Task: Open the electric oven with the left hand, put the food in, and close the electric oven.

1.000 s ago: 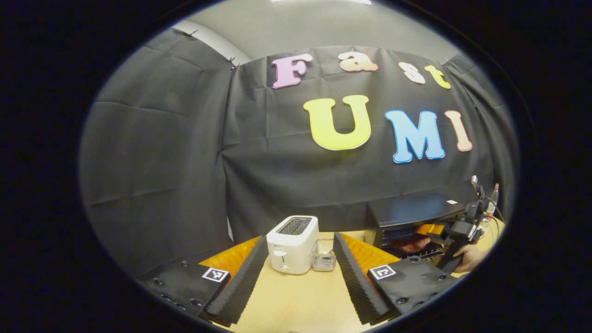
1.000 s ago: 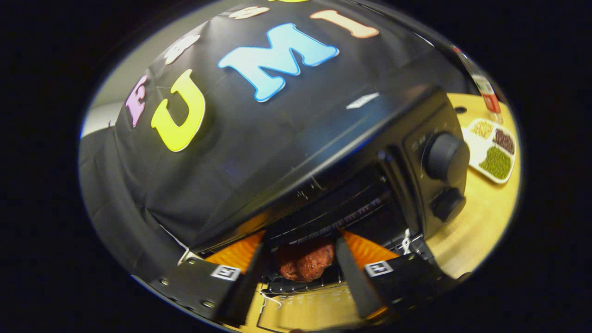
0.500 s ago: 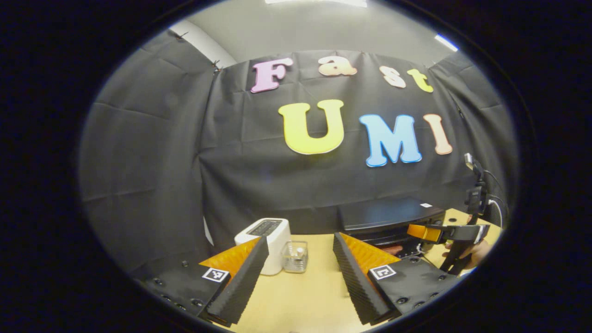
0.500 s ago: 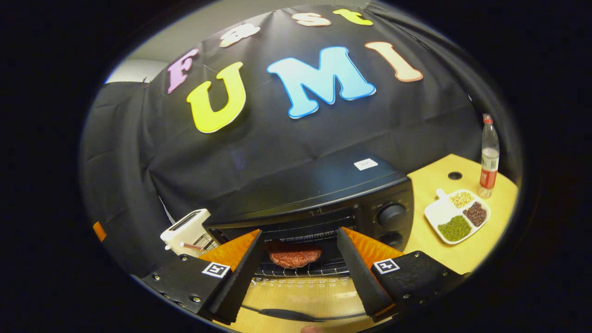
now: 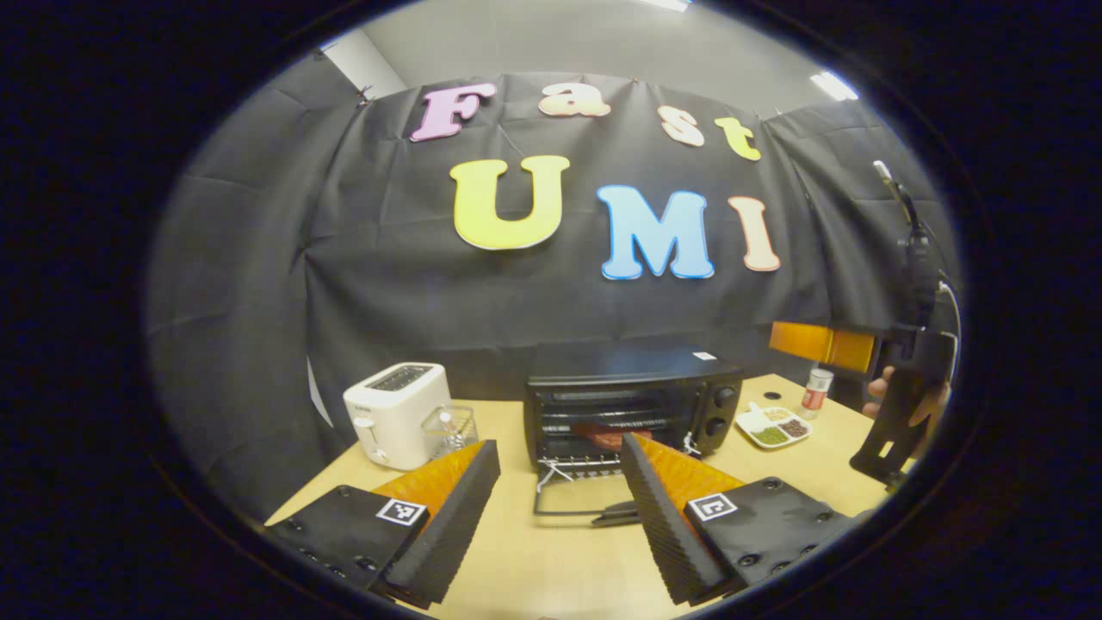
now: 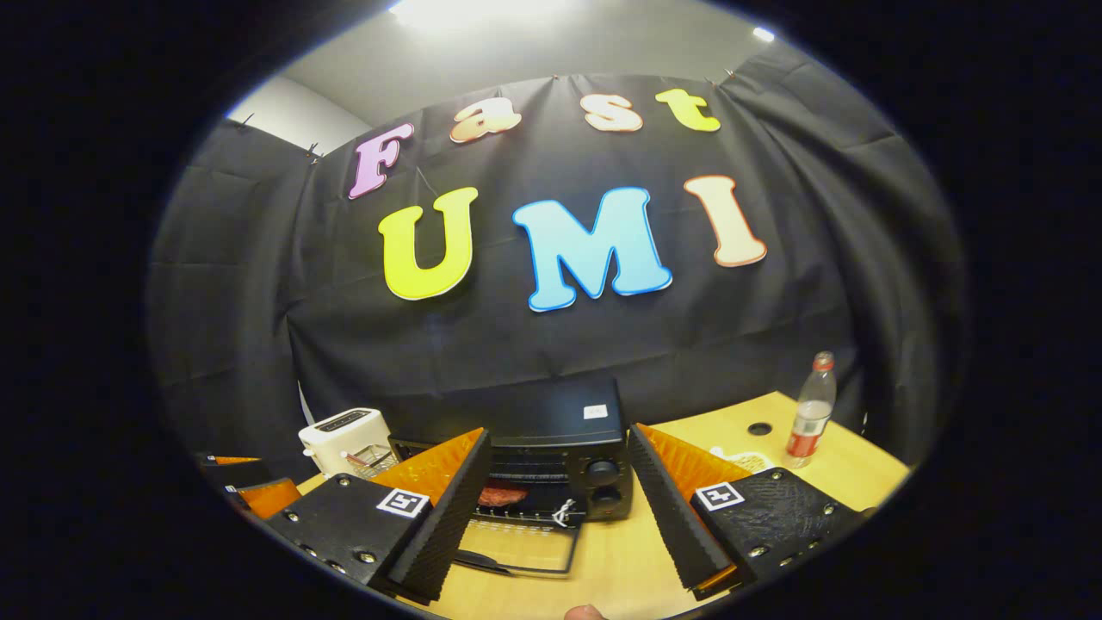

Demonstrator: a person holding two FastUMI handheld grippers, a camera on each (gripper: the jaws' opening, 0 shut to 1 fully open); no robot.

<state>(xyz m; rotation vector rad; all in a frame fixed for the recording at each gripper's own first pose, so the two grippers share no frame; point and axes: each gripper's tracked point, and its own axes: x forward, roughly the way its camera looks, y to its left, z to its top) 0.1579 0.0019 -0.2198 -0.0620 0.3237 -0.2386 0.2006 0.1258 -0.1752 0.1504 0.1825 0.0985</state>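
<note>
Both spread, empty grippers, right and left, have backed off; meat patty sits inside the electric oven, door down, easily snagged on closing

A staged recording booth, not a home. Black cloth wall (pinned up) backs a light wooden table holding a white plastic toaster and a black electric oven.

One electric oven is seen on the table, with one piece of food counted inside it. One white toaster and one clear container are counted to the left. To the right, one divided plate and one bottle are seen. Two grippers are counted: the left gripper and the right gripper.
</note>
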